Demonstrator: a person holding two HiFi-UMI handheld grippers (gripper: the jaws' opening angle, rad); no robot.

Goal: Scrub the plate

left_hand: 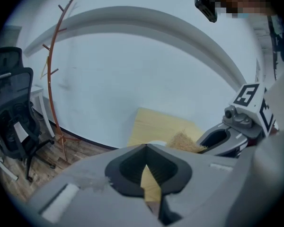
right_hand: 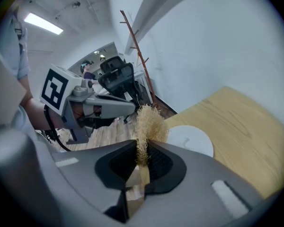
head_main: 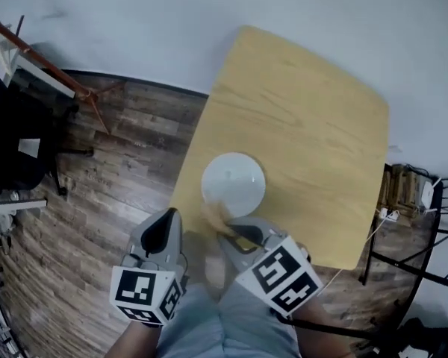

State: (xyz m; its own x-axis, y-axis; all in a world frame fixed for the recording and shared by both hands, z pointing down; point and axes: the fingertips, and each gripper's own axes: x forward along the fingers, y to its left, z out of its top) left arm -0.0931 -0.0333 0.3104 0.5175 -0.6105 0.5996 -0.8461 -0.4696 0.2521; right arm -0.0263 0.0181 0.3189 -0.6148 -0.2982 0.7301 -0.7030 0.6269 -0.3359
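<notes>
White plate (head_main: 234, 185) lies on the light wooden worktop (head_main: 313, 118), at centre frame in the head view, near the worktop's lower-left edge. The right claw (right_hand: 142, 150) is clamped on a tan fibre scrubber (right_hand: 150, 123), positioned at the plate's lower rim; contact cannot be confirmed. The left claw (left_hand: 146, 148) is closed with nothing in it, at lower left over the wood floor (head_main: 112, 170).

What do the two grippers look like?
The left gripper and right gripper are grey moulded plastic, with black padded recesses in the fingers. Each carries a white cube with black square markers. The person wears light grey-blue clothes.
</notes>
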